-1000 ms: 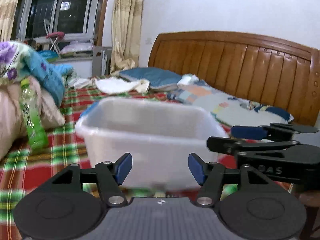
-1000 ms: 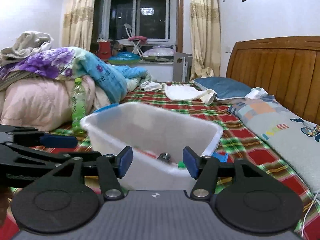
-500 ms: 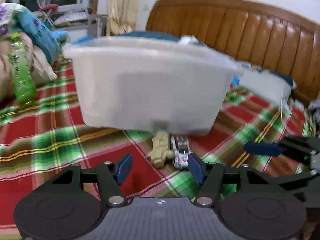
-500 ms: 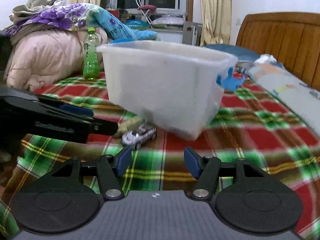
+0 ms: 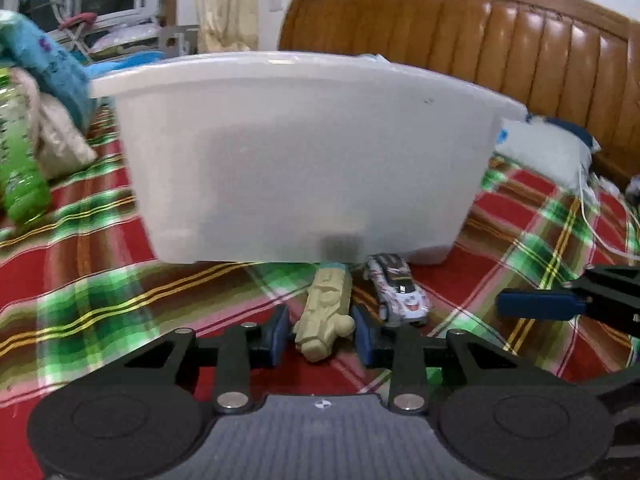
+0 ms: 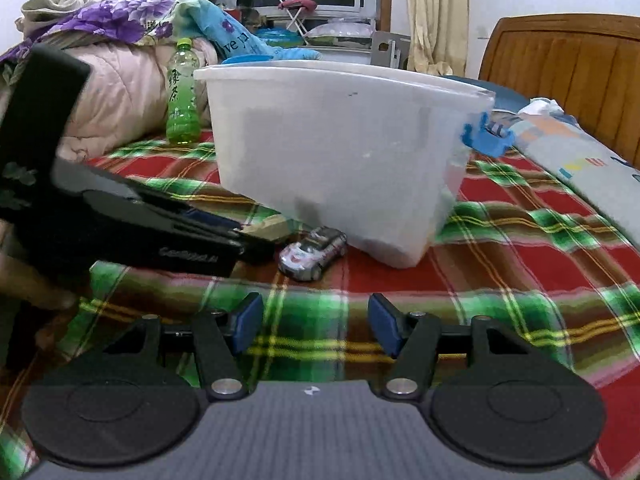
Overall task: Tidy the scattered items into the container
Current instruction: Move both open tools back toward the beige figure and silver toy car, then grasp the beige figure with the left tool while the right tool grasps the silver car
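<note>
Beige toy truck (image 5: 326,312) lies on the plaid bedspread (image 5: 100,300), long axis pointing away from the left wrist camera, far end reaching the foot of the white plastic container (image 5: 304,156). Its near end sits between the blue pads of the left gripper (image 5: 322,338). The jaws are narrowed around it, one pad just beside each flank; whether the pads touch the toy I cannot tell from this view. Toy rests on the cloth, not lifted.

Toy car (image 5: 396,290), white and silver, lies just to the right of the truck, outside the left gripper's right finger, nose toward the camera, also at the container's base. In the right wrist view the same car (image 6: 312,254) sits on the bedspread ahead of the right gripper (image 6: 314,326), well beyond its fingertips and a little left of centre.

Right gripper: jaws spread wide, nothing between the pads, only plaid cloth showing in the gap. Its blue fingertip enters the left wrist view at the right edge, off to the side of the car.

The left gripper (image 6: 240,242) shows in the right view as a dark body reaching in from the left; a sliver of beige shows at its tip.

Green drink bottle (image 6: 183,94) stands behind the container against the pink quilt (image 6: 120,92). Wooden headboard (image 5: 480,36) beyond.
</note>
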Tool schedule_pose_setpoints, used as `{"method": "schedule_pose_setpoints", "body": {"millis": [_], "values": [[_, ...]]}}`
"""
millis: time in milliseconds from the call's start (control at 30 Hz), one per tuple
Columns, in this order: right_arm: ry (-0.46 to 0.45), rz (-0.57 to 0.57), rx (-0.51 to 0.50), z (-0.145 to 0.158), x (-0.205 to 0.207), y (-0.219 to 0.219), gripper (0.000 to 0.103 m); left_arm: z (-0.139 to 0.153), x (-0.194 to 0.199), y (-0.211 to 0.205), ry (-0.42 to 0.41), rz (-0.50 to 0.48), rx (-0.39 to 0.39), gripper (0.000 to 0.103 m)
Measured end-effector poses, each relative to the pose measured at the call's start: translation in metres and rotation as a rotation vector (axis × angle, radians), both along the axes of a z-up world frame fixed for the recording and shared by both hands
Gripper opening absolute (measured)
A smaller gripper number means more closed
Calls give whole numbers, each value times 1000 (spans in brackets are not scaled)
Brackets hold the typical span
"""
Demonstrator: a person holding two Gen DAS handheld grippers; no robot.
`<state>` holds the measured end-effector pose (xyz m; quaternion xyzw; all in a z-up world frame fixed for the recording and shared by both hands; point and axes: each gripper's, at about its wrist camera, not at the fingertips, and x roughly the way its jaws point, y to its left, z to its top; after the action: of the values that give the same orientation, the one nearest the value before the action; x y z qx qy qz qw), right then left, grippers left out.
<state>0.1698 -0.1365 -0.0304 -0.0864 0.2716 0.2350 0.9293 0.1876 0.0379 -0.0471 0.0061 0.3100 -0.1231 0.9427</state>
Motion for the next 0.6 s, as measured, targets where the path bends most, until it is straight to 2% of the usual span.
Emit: {"method": "schedule_pose_setpoints", "body": {"millis": [167,233,267,433,467,500,533,600], "values": [[-2,-50,6,-1,16,20,65,-3,-13,25,-4,37,-1,38],[10,-90,32,-1,23,24,79,-2,-14,32,-7,40,-11,38],[12,-117,44,-1,27,26,83,-2,-15,33,-8,38,-13,38],[32,-194,44,-6,48,35,83,-3,-18,34,-9,29,-24,38],[44,-201,40,-8,52,35,82,-3,-19,33,-10,26,-25,38],[55,-203,36,-11,55,35,75,-3,-19,32,-11,24,-26,38],[69,-199,29,-13,58,34,58,-3,-19,30,-11,23,-27,38],[79,-172,37,-15,57,29,49,-3,-21,30,-11,21,-31,38]]}}
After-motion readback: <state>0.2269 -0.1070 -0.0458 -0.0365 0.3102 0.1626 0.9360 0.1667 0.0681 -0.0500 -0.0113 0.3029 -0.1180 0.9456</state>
